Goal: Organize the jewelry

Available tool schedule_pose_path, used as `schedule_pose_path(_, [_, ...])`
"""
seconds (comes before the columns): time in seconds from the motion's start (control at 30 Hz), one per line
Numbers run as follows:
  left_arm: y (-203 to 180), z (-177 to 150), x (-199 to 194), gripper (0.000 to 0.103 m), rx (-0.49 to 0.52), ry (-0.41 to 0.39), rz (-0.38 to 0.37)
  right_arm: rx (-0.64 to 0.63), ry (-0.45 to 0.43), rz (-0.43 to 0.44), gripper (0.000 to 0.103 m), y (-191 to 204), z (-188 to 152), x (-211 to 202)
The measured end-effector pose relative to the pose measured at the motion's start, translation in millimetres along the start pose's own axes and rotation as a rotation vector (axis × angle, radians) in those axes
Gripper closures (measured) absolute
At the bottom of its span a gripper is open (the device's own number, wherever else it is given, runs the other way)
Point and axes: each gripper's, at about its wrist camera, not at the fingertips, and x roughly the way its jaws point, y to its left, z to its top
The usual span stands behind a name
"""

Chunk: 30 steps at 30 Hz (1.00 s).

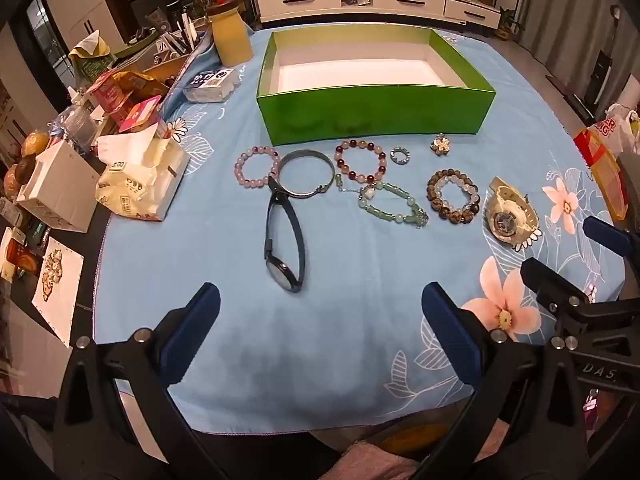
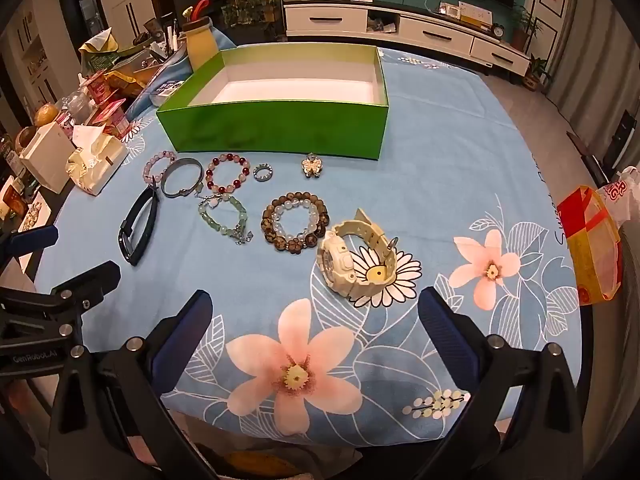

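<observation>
An open green box with a white inside stands at the back of the blue flowered cloth. In front of it lie a pink bead bracelet, a metal bangle, a red bead bracelet, a small ring, a butterfly brooch, a green jade bracelet, a brown bead bracelet, a dark watch and a cream watch. My left gripper is open and empty near the table's front edge. My right gripper is open and empty, just short of the cream watch.
Tissue pack, white box, snack packets and a yellow jar crowd the left side. A red and yellow bag sits at the right edge. A white TV cabinet stands behind the table.
</observation>
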Motion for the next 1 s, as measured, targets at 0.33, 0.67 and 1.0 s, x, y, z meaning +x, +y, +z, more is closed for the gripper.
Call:
schedule_pose_path(0.33, [-2.1, -2.7, 5.8, 0.002, -0.009, 0.008, -0.004, 0.002, 0.002, 0.004, 0.001, -1.6, -0.3, 2.6])
schedule_pose_path(0.67, [2.2, -1.1, 6.6, 0.002, -0.004, 0.017, -0.010, 0.001, 0.003, 0.007, 0.001, -1.9, 0.2, 2.7])
schedule_pose_path(1.0, [-0.1, -0.3, 6.7, 0.002, -0.001, 0.020, -0.006, 0.001, 0.003, 0.011, 0.001, -2.6, -0.1, 2.6])
